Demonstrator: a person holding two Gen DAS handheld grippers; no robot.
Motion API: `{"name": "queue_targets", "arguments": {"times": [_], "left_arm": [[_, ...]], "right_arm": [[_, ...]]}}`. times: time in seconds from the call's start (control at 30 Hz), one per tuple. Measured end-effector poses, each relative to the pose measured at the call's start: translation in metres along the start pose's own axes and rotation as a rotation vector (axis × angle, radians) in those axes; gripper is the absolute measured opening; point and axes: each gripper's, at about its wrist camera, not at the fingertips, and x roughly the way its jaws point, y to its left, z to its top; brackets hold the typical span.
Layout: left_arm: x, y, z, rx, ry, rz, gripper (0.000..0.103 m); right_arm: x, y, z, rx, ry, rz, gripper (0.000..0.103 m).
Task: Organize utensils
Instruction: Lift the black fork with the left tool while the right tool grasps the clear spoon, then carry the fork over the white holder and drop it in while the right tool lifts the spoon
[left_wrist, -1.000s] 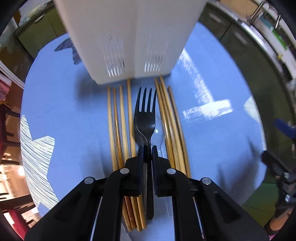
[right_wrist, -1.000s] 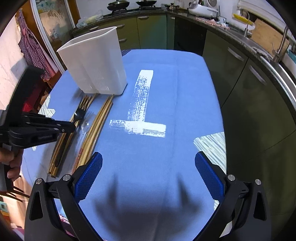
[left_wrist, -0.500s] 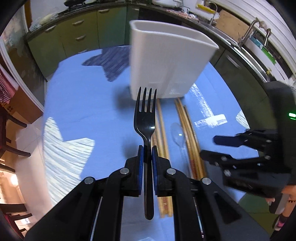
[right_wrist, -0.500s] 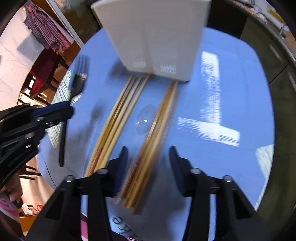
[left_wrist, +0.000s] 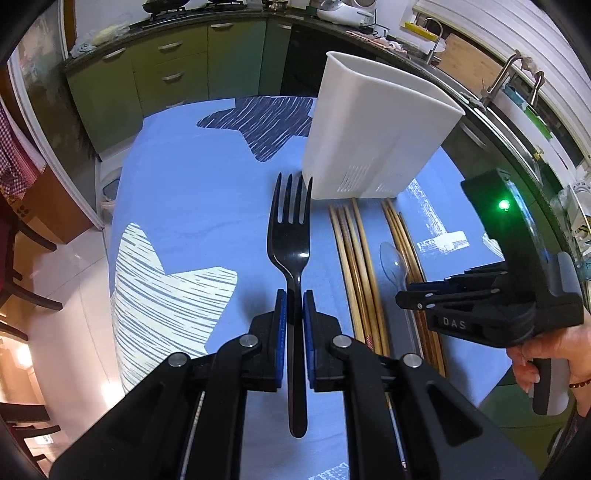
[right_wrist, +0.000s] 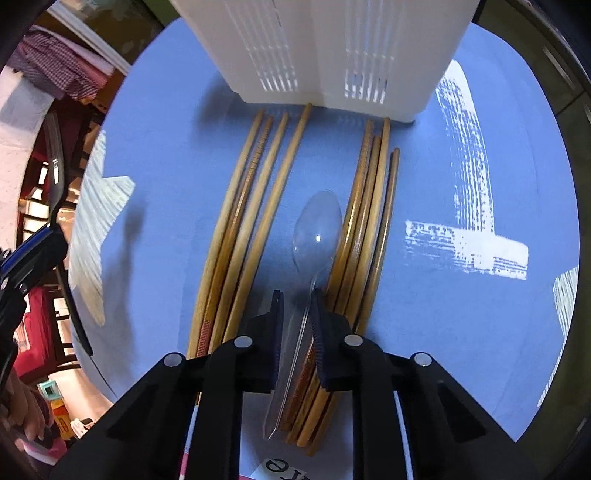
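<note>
Two grippers, each on one utensil. Left gripper (left_wrist: 294, 306) is pinched tight on the neck of the black fork (left_wrist: 290, 240), tines forward, handle trailing back between the arms; fork is off the blue table (left_wrist: 192, 184) and lines up with the gripper's own pointing direction. Right gripper (right_wrist: 297, 317) points straight down over the clear plastic spoon (right_wrist: 316, 229); its jaws have just been closing and now sit nearly together around the thin spoon handle, but I can't tell from the wrist view whether the pads actually press on it. Spoon lies flat in the gap between two bundles of chopsticks: left bundle (right_wrist: 251, 206), right bundle (right_wrist: 369, 214). Its long axis runs along them, bowl toward the white utensil holder (right_wrist: 325, 48), handle tip back under the gripper. Key relation: the holder stands ahead of both grippers, and the chopstick tips touch or nearly touch its base. In the left wrist view the holder (left_wrist: 373, 136) is ahead and to the right of the fork tines, its open rim higher than the fork. My read: the fork is the nearer one to dropping in, needs lift plus tilt to go handle or tines down over the rim. Spoon grasp is tight beside the right bundle; risk of snagging a chopstick on the lift.
</note>
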Motion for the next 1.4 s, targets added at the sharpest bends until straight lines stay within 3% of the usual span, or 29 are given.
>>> {"name": "queue_targets", "arguments": {"times": [0.17, 0.27, 0.4, 0.57, 0.77, 0.93, 1.13, 1.23, 1.4], "left_arm": [[0.000, -0.001, -0.001, 0.012, -0.011, -0.003, 0.009], [0.000, -0.002, -0.001, 0.019, -0.018, 0.000, 0.009], [-0.001, -0.002, 0.001, 0.018, -0.026, 0.004, 0.009], [-0.010, -0.003, 0.003, 0.022, -0.044, 0.011, 0.009], [-0.030, -0.006, 0.014, 0.019, -0.098, -0.002, 0.009], [-0.057, -0.017, 0.045, 0.009, -0.191, -0.056, 0.009], [-0.084, -0.043, 0.100, 0.023, -0.391, -0.103, 0.009], [-0.086, -0.054, 0.126, 0.034, -0.505, -0.096, 0.009], [-0.068, -0.061, 0.156, 0.028, -0.605, -0.066, 0.009]], "right_arm": [[0.003, 0.001, 0.006, 0.020, 0.014, -0.028, 0.015], [0.005, 0.011, 0.004, -0.007, -0.006, -0.098, 0.011], [0.003, 0.020, 0.005, -0.035, -0.037, -0.117, 0.010], [-0.012, 0.018, -0.004, -0.041, -0.093, 0.000, 0.009], [-0.070, 0.002, -0.030, -0.052, -0.299, 0.149, 0.009], [-0.122, -0.029, -0.059, -0.028, -0.493, 0.250, 0.009], [-0.168, -0.053, -0.080, -0.029, -0.708, 0.278, 0.009], [-0.180, -0.062, -0.084, -0.028, -0.756, 0.289, 0.009], [-0.186, -0.078, -0.094, -0.020, -0.798, 0.275, 0.009]]}}
